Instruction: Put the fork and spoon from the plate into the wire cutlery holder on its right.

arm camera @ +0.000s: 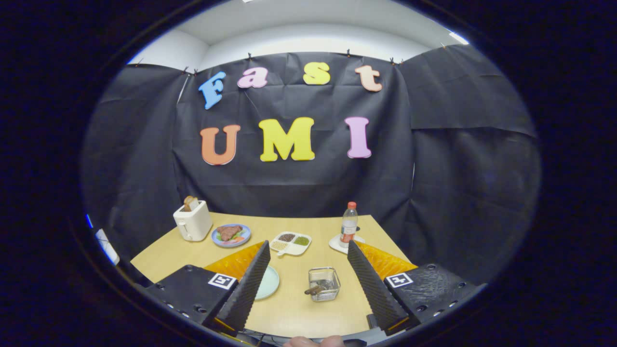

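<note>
Wood-grain surface: one pale tabletop across the lower middle of the frame, its far edge against the booth wall.
Room: black cloth wall hung behind and to both sides; white ceiling strip at upper centre.
Left of table: one white toaster with one slice of bread standing in its slot.
Next right: one blue plate of food, near the toaster.
Lower left centre: one pale green plate, partly hidden behind the left finger; nothing can be seen lying on the part that shows.
Centre: one white divided dish with three filled compartments.
Lower centre: one wire cutlery holder, right of the green plate, between the two fingers; brown utensil handles lean out of it, number unclear.
Right centre: one clear bottle with an orange cap, upright on one white coaster.
Gripper: two fingers, spread wide apart, gripping nothing, above the table on either side of the holder.
Bottom edge: part of one hand.
</note>
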The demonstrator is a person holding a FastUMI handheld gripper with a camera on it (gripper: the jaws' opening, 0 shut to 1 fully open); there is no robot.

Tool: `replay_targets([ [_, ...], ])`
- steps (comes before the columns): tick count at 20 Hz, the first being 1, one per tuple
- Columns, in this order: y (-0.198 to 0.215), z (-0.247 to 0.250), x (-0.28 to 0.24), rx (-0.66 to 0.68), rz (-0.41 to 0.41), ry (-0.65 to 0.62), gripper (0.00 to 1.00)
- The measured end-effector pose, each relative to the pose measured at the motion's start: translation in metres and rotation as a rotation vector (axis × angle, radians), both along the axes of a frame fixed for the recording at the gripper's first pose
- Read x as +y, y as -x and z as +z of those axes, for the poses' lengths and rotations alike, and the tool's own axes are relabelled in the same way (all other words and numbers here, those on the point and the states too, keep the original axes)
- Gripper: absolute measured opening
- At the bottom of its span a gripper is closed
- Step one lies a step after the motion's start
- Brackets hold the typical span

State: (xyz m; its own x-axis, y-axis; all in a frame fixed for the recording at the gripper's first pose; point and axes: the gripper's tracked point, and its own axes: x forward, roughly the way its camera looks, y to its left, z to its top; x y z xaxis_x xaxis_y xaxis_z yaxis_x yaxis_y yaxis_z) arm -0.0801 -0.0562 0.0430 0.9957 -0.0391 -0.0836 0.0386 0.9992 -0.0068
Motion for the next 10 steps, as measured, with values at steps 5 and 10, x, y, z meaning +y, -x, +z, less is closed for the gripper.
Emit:
replay_targets([
  [5,0.020,0.001,0.001,-0.221,-0.074,0.017,0.96],
  [10,0.037,-0.026,0.006,-0.350,-0.122,0.051,0.95],
])
